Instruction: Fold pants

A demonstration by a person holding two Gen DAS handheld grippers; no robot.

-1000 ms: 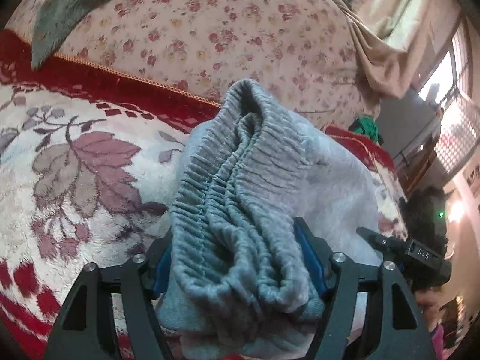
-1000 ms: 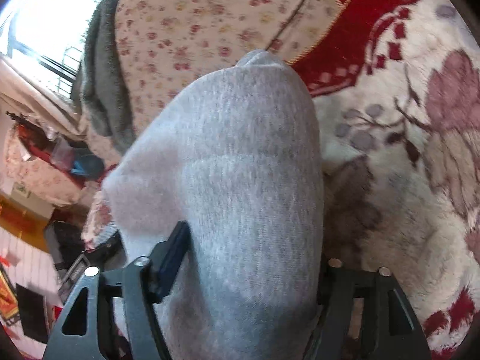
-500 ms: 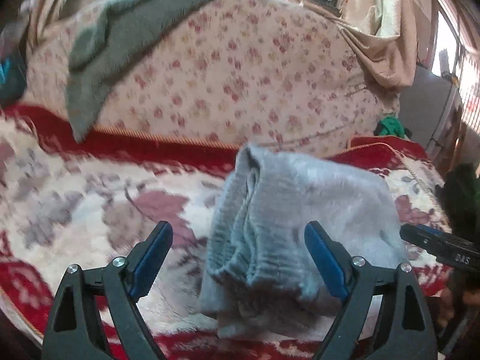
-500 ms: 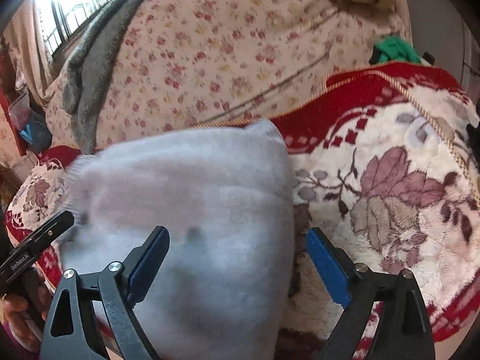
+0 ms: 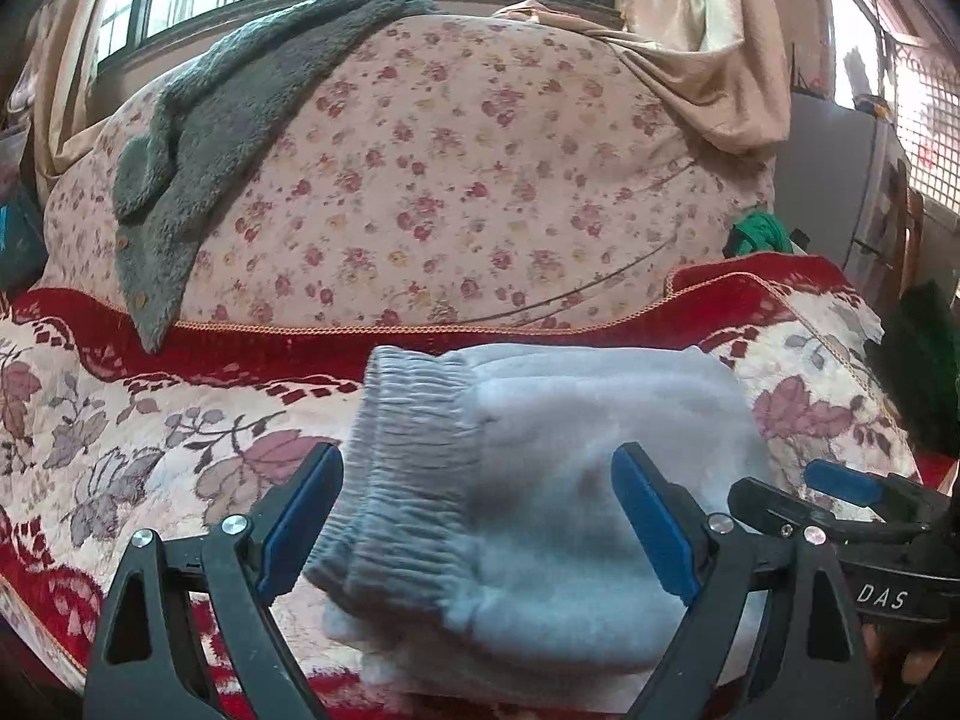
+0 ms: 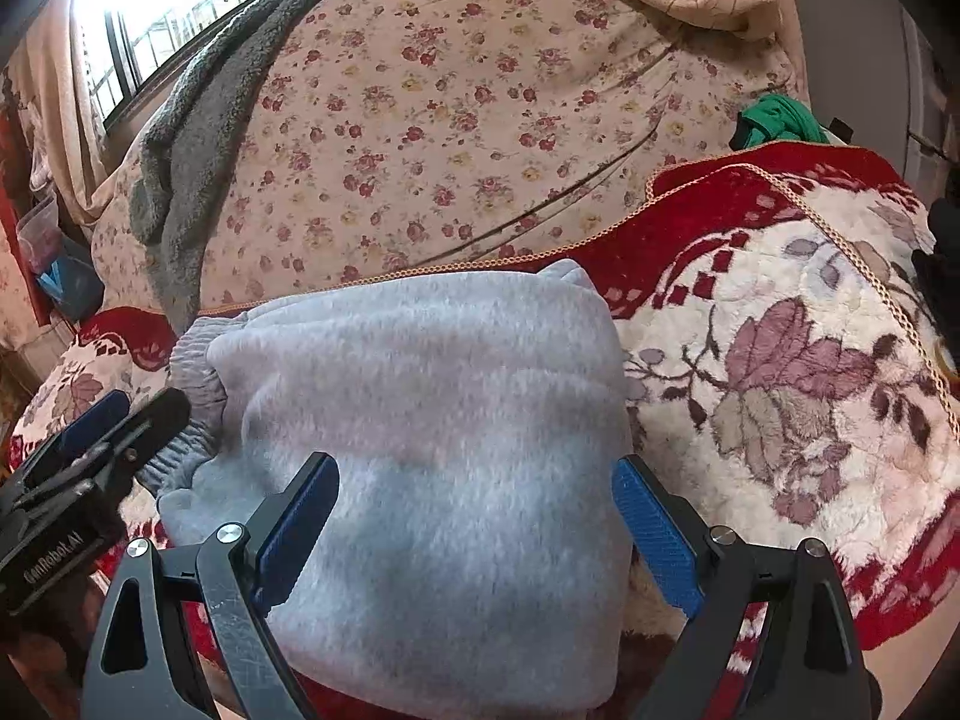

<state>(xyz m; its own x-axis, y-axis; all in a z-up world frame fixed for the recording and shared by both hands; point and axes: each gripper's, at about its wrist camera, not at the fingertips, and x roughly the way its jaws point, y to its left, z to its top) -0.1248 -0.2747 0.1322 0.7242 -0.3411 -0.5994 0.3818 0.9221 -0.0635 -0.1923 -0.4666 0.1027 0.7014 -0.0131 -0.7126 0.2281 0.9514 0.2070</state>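
The grey pants [image 5: 540, 480] lie folded in a compact bundle on the red and cream floral blanket [image 5: 150, 432]. The ribbed waistband [image 5: 408, 468] faces left in the left wrist view. My left gripper [image 5: 477, 516] is open, its blue pads wide apart above the bundle's near edge, holding nothing. In the right wrist view the bundle [image 6: 432, 450] fills the middle, and my right gripper [image 6: 474, 528] is open over its near part, holding nothing. The right gripper also shows at the right edge of the left wrist view [image 5: 840, 510], and the left gripper at the left of the right wrist view [image 6: 90, 438].
A large floral-covered cushion [image 5: 450, 192] rises behind the blanket, with a grey fleece garment [image 5: 198, 138] draped over its left side. Beige curtains [image 5: 708, 42] and a window are behind. A green cloth [image 5: 759, 234] sits at the cushion's right end.
Both grippers opened and let go of the pants, then drew back and up. The folded bundle now rests on the blanket.
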